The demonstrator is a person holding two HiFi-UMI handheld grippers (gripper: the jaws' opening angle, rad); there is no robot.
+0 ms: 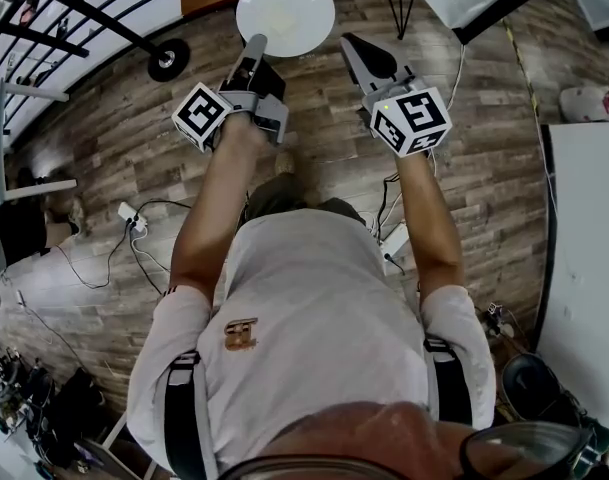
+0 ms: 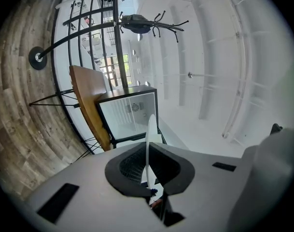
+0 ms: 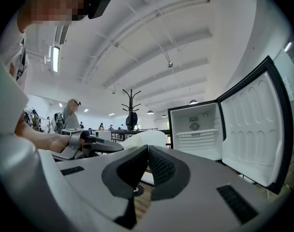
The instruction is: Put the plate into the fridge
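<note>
Head view: the white plate (image 1: 284,10) at top centre is pinched by its rim in the left gripper (image 1: 256,46). The right gripper (image 1: 352,44) beside it is closed and empty. Such an edge grip could let the plate pivot, slip, or clip the open fridge (image 3: 195,139) on entry.

You held both arms out toward twelve o'clock; your grey left gripper (image 1: 255,41) pinched the round white plate (image 1: 284,10), your grey right gripper (image 1: 350,42) sat closed, empty.

Plate (image 1: 285,13) before the fridge (image 3: 195,132)
The door (image 3: 255,129) stands right of the fridge; a coat stand (image 3: 132,112) is left of it, farther back.
</note>
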